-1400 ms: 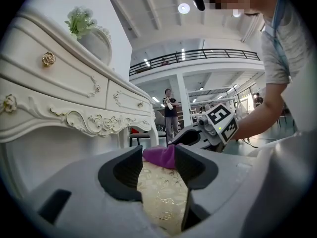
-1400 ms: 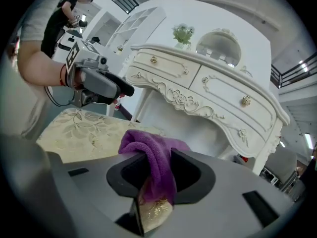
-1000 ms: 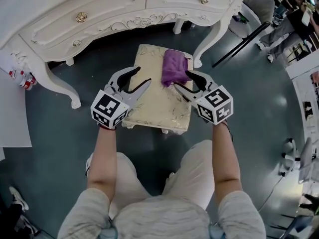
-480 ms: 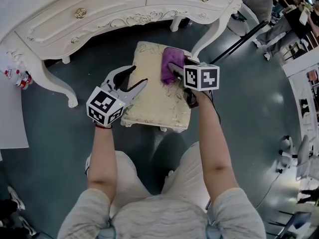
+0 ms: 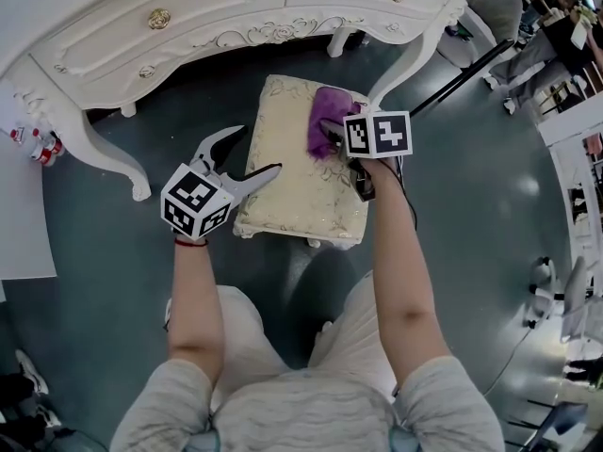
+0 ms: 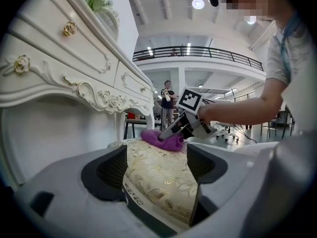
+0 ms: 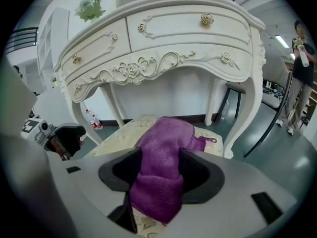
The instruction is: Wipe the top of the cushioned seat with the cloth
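Both jaw pairs: standing apart, having just been opening.
Right gripper (image 7: 159,172): fingers straddling purple cloth (image 7: 166,148), not clamping it.
Left gripper (image 5: 260,148): fingers flanking near edge of cushioned seat (image 5: 294,196).

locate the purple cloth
Head view: the purple cloth lies on the far right corner of the cushioned seat, by the dresser leg, between the right gripper's fingers, which have just been opening.
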